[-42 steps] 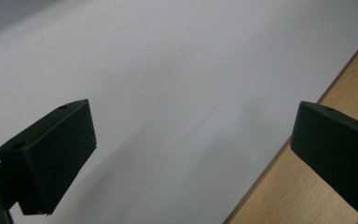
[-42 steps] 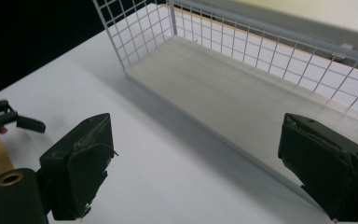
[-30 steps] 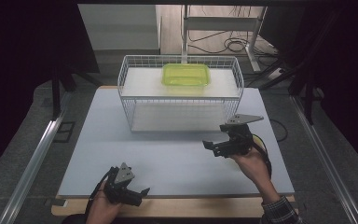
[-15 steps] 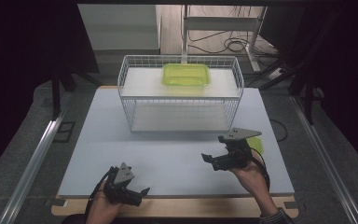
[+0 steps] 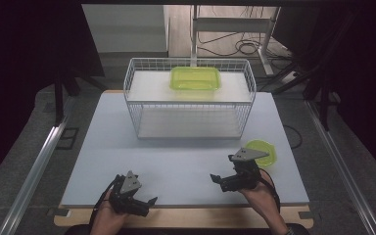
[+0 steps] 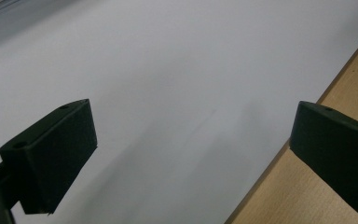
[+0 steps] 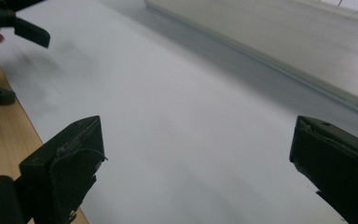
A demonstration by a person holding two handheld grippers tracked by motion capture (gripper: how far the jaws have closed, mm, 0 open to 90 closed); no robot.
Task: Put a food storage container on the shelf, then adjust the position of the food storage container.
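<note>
Black jaws of the right gripper [image 5: 222,180], low and right of centre in the high view, stand wide apart with nothing between them, having just been opening, and the left gripper [image 5: 144,203] at the bottom edge is spread as wide and equally unladen. Nearest the right gripper, just beyond it at lower right, lies a small yellow-green bowl [image 5: 264,151], translucent and shallow, on the pale table [image 5: 176,156]. Farther up, a white wire basket [image 5: 188,100] carries a green tray [image 5: 196,78], while the right gripper view adds the left gripper's jaw tips at its upper left.
</note>
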